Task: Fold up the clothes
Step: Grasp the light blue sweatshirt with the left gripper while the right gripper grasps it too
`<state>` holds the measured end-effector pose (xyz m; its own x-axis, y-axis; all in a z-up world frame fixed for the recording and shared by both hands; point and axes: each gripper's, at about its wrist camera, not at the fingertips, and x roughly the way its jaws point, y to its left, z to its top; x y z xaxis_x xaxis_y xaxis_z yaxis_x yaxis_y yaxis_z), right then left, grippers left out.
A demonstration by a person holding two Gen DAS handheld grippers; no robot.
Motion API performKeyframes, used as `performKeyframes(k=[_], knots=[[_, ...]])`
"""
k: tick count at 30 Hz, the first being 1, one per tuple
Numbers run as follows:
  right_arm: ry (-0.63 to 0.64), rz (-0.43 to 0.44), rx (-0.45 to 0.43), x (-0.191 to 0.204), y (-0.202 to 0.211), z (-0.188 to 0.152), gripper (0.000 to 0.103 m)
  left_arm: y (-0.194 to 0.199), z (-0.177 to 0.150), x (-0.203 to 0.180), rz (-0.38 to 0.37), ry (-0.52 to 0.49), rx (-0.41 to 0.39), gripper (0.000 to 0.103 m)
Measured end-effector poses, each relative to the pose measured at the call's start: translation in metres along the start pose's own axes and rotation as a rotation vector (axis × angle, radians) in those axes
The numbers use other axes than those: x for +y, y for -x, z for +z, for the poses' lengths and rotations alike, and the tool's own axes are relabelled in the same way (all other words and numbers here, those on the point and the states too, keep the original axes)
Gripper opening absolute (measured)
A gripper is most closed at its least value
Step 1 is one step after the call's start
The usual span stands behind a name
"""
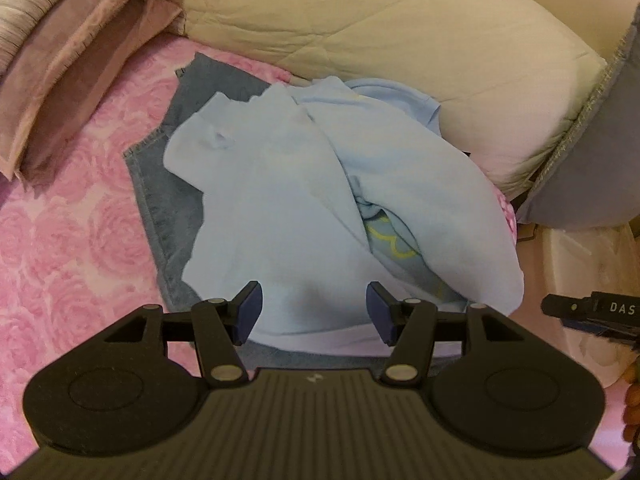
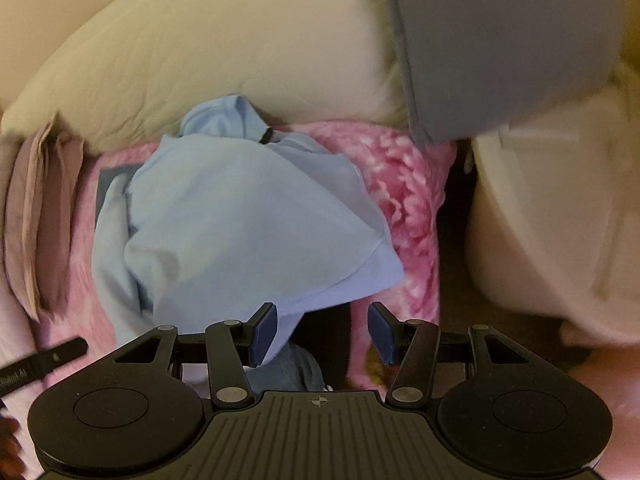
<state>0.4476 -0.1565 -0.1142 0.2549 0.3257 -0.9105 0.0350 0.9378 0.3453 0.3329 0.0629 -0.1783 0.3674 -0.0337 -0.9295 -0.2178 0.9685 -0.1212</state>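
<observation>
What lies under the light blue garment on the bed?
Under the light blue garment a folded piece of denim sticks out on the pink blanket. How far the denim reaches beneath is covered.

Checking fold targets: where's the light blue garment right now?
In the left wrist view the light blue garment lies crumpled mid-frame on denim jeans atop the pink floral blanket, below the cream pillow.

The light blue garment [image 1: 320,184] covers most of the denim piece [image 1: 160,184] beneath it, so you see only its edges. Your right wrist view is motion-blurred across the pink blanket [image 2: 404,200] and white tub [image 2: 552,220]. The other gripper [image 1: 592,312] is cut off at the frame edge.
</observation>
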Motion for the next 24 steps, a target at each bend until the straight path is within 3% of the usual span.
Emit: performKeyframes(k=[5,13,19,21,22,23,24], knots=[[-0.233,0.088,0.024,-0.027,-0.023,0.009,0.054,-0.024,0.010,0.000,-0.023,0.058,0.029,0.054],[-0.757,0.253,0.041,-0.088,-0.065,-0.006,0.054,-0.065,0.022,0.016,-0.064,0.203,0.058,0.058],[-0.959,0.340,0.012,-0.105,-0.093,-0.013,0.056,-0.085,0.030,0.027,-0.108,0.342,0.059,0.060],[-0.942,0.342,-0.007,-0.103,-0.091,-0.009,0.052,-0.086,0.030,0.027,-0.109,0.333,0.048,0.037],[-0.889,0.326,-0.022,-0.098,-0.086,-0.005,0.024,-0.084,0.028,0.027,-0.104,0.314,0.041,0.024],[-0.811,0.299,-0.039,-0.092,-0.079,0.001,0.010,-0.082,0.027,0.028,-0.099,0.296,0.035,0.013],[-0.714,0.266,-0.067,-0.082,-0.069,0.009,0.008,-0.078,0.026,0.030,-0.103,0.294,0.027,0.010]])
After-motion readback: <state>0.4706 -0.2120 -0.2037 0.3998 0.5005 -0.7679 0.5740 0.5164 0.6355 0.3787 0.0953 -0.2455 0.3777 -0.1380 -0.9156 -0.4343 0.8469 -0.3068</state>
